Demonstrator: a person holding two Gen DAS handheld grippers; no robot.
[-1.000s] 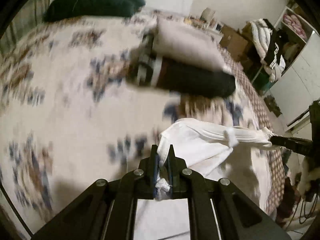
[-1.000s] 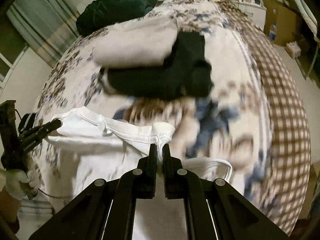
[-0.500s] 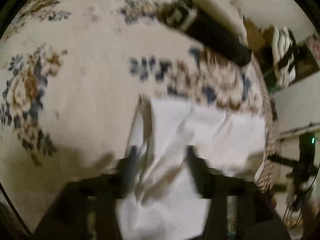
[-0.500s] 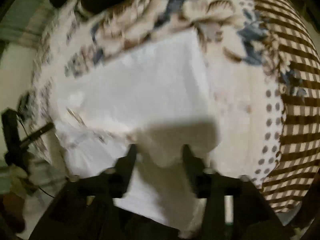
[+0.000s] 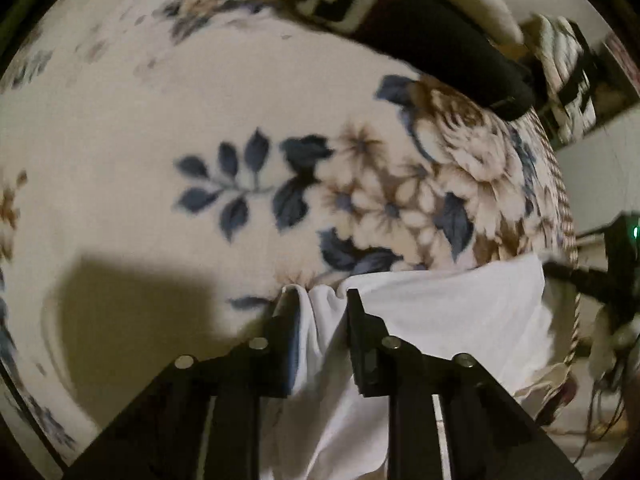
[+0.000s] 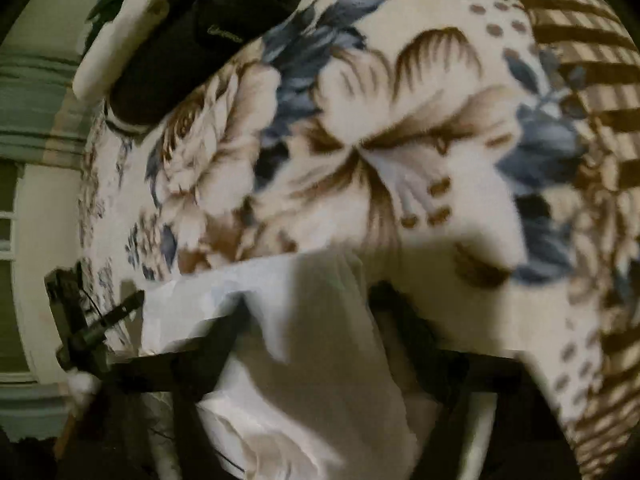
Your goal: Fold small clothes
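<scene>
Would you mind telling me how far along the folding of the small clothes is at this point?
Done: a dark folded garment and a cream one lie stacked further up the floral blanket. In hand: the white garment lies on the blanket, with its edge between the closing fingers of the left tool and the right tool. Left: its folds are not finished, and it has yet to join the stack.
</scene>
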